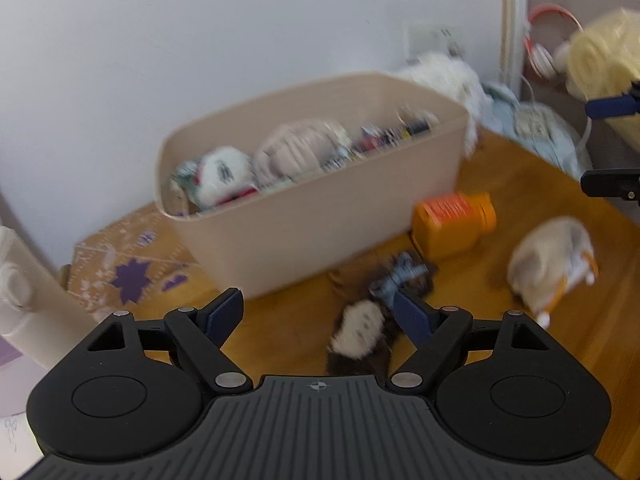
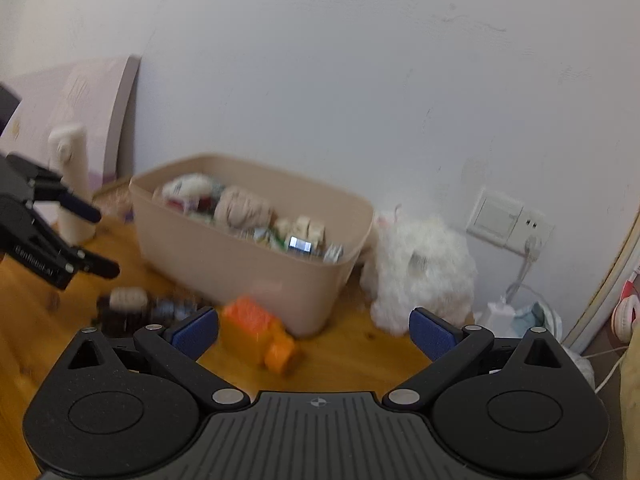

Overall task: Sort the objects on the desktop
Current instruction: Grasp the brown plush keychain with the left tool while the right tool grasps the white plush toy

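Note:
A beige bin (image 1: 320, 216) (image 2: 224, 264) stands against the wall on the wooden desk, holding plush toys and several small items. In front of it an orange bottle (image 1: 452, 224) (image 2: 260, 332) lies on its side. Beside that is a dark brown and white plush (image 1: 360, 332) (image 2: 124, 308) with a blue bit on it. A cream and orange plush (image 1: 552, 268) lies further right. My left gripper (image 1: 320, 314) (image 2: 98, 240) hangs open above the brown plush, nothing between its fingers. My right gripper (image 2: 314, 334) (image 1: 612, 144) is wide open and empty, just behind the orange bottle.
A fluffy white plush (image 2: 420, 276) leans on the bin's right end below a wall socket (image 2: 508, 220). A white flask (image 2: 74, 184) and a patterned brown box (image 1: 128, 268) stand left of the bin. Red-white headphones (image 1: 540, 48) and cables crowd the far right.

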Available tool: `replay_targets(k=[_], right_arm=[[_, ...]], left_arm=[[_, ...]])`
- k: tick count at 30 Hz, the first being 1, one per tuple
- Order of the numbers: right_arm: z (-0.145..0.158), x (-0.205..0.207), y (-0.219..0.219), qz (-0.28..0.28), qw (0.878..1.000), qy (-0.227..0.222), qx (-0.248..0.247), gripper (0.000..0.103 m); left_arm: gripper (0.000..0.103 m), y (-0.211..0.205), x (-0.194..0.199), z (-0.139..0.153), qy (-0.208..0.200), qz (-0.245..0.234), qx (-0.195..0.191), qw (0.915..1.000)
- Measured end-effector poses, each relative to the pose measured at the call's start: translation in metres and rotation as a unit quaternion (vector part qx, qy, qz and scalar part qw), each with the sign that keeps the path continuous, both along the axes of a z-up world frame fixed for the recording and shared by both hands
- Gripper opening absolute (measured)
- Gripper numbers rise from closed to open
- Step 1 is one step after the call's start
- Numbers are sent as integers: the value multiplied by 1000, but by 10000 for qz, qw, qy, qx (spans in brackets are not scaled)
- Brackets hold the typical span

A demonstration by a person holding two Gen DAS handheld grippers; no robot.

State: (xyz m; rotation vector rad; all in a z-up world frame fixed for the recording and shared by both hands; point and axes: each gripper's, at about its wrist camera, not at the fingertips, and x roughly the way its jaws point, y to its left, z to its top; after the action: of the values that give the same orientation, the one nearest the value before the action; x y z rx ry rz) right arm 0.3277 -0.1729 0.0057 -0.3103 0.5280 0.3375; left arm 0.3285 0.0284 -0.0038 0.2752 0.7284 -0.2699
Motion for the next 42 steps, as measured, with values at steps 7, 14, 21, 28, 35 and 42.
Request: replay_targets(k=[7, 14, 21, 28, 35, 42], right_arm=[[-36, -14, 8, 520, 9962, 300, -639, 103], [-62, -3, 17, 718, 9915, 611, -902, 103], [-89, 18, 24, 772, 9878, 887, -1018, 103], [-95, 30, 16, 771, 9873, 1378, -185, 69], [-90, 21, 20, 692, 9891, 1256, -343, 22], [-69, 9, 13, 536, 9939, 909, -324, 13]], left_arm=[[84, -17, 11, -24, 355, -250, 158, 9989], [84, -30, 25, -50, 721, -326, 250, 9966], [85, -31, 43, -66, 772, -62, -8, 9970], [56, -27, 45, -67, 800, -149, -475, 9956], [31, -27, 29, -64, 757, -314, -435, 9957], [31, -23, 1, -57, 510, -464, -201, 9974]])
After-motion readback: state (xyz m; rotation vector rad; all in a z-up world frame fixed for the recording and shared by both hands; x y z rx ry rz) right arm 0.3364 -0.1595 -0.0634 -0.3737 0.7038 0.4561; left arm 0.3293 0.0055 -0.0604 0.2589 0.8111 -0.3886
